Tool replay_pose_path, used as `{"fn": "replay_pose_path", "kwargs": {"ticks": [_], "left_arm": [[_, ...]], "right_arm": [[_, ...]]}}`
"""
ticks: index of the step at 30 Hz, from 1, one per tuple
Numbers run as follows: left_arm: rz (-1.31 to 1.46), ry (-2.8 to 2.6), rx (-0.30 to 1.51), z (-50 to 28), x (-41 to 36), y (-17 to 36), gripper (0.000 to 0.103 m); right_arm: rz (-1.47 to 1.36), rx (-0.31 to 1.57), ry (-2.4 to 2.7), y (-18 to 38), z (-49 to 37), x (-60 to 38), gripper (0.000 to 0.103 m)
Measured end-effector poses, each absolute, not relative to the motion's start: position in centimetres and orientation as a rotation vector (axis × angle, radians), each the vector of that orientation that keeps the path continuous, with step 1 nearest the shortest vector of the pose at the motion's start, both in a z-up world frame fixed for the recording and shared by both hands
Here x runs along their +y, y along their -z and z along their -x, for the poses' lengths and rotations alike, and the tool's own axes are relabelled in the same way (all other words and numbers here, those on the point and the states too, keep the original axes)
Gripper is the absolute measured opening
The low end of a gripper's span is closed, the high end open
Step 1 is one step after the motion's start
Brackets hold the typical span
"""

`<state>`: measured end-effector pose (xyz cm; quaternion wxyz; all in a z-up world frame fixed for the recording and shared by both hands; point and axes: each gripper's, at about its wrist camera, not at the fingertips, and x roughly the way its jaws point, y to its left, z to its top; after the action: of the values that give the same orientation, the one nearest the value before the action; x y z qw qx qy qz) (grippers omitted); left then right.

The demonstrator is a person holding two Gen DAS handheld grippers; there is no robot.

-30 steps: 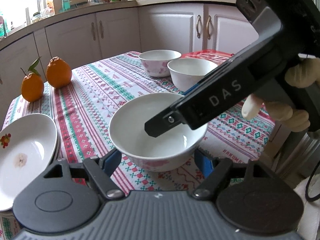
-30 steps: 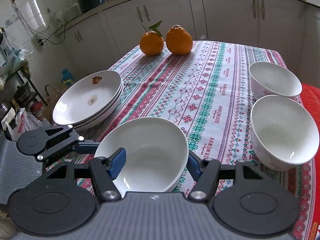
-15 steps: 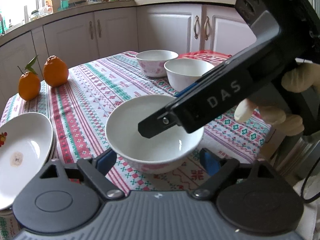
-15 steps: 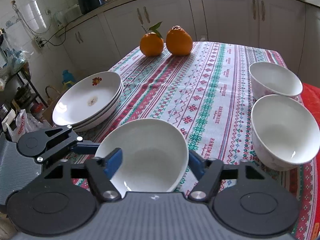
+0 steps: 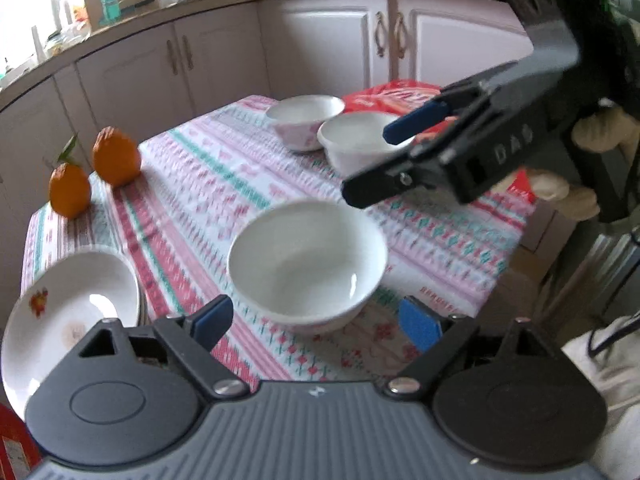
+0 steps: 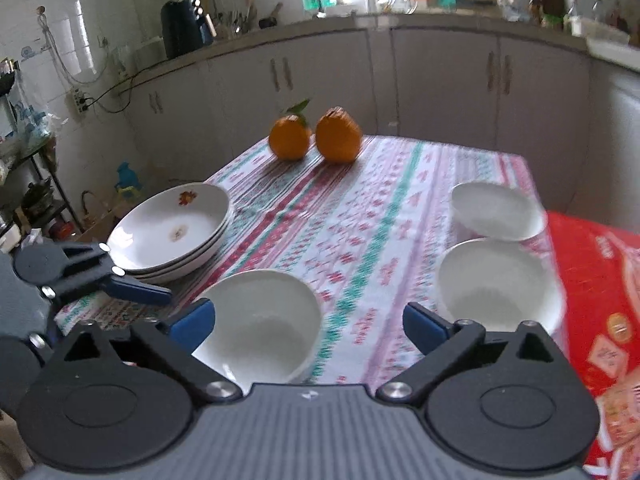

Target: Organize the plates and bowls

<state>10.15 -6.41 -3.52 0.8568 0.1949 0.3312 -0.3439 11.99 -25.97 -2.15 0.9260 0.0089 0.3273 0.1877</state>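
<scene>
Your left gripper (image 5: 320,326) is spread wide and empty, nearest bowl (image 5: 306,264) sitting on the striped tablecloth (image 5: 224,184) just ahead of its blue pads. Your right gripper (image 6: 308,324) is also wide apart, holding nothing, raised above the table. Two more bowls (image 6: 496,288) sit close together near the red box (image 6: 600,280). Plate stack (image 6: 172,232) is at the table edge, oranges (image 6: 316,138) at the far end.
</scene>
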Motion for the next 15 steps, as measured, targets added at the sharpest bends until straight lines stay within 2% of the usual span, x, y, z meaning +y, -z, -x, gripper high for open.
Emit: {"fn": "replay_pose_path", "kwargs": {"ticks": [3,6,15], "left_arm": [[-0.449,0.747,0.632,-10.1,-7.8,1.6,0.091],[-0.470,0.767,0.601,-11.3,-9.8,0.7,0.097],[-0.428,0.789,0.698,-19.0,-16.7,2.7,0.096]], "right_arm": [[-0.003,0.648,-0.332,1.7,-11.4,-28.2,0.103],[0.028,0.627,-0.255,1.8,-11.1,-30.5,0.103],[0.130,0.617,-0.202,4.8,-12.5,-34.3,0.103]]}}
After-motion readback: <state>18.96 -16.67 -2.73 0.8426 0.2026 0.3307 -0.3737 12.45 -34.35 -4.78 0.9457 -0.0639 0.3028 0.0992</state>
